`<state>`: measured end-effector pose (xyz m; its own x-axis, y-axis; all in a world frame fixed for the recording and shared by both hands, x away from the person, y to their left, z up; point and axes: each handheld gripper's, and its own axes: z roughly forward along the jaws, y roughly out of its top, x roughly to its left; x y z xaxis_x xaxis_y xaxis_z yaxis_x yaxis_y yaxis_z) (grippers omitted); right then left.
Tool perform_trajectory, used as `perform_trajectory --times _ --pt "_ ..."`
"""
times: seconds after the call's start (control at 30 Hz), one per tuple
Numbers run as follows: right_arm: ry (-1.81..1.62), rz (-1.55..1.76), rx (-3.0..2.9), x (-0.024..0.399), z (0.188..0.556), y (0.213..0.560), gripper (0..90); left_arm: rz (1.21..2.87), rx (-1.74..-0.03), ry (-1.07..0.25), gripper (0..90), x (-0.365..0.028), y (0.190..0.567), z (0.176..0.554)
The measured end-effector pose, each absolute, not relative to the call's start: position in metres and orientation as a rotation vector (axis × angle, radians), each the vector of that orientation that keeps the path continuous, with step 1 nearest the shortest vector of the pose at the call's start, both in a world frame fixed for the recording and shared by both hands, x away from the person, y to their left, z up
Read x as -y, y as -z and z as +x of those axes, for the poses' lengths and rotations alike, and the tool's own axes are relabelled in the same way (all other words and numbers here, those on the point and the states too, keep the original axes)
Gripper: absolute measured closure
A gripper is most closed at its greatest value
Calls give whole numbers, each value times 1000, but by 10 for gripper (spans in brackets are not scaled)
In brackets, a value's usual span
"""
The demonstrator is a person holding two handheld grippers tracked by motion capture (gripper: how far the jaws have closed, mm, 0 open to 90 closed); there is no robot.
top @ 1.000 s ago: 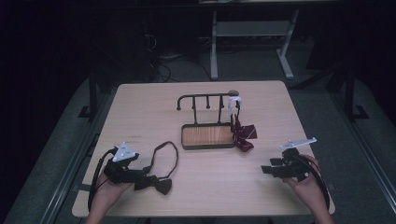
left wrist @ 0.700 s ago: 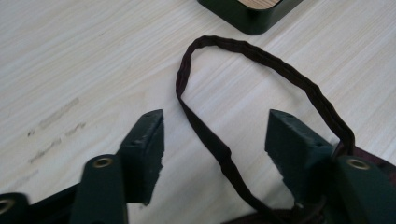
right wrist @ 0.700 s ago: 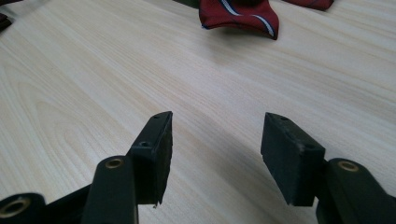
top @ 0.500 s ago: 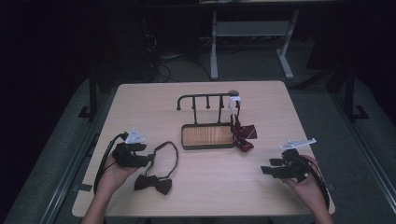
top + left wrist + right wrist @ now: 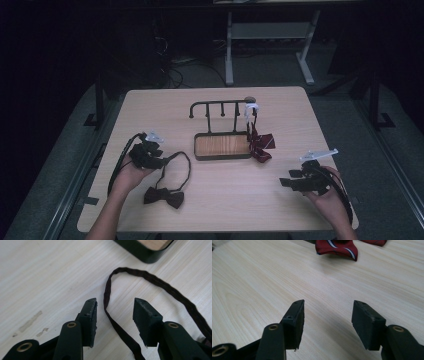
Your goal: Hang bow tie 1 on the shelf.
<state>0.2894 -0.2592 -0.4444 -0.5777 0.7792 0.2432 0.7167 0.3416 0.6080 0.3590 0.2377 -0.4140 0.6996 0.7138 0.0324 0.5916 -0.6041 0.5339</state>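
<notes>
Both forearms are bare, and each hand carries a black gripper, the left gripper (image 5: 150,150) and the right gripper (image 5: 295,180), with blocky black fingers (image 5: 146,320) on brass-coloured pivot rivets, a pale grey three-cornered plate on top, and a black cable looping back.

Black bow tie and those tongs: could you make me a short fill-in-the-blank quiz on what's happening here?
1. The strap of the black bow tie lies between the jaws of the ___ tongs.
2. The striped bow tie is mainly ___ in colour.
3. The right tongs hold ___.

Missing words: left; red; nothing
</notes>
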Motion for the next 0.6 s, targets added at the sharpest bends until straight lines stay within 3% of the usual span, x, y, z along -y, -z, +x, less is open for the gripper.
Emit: perform_trajectory --times 0.6 --pt "-1053 1357 -2485 257 288 443 441 2482 -1052 -267 640 -229 437 388"
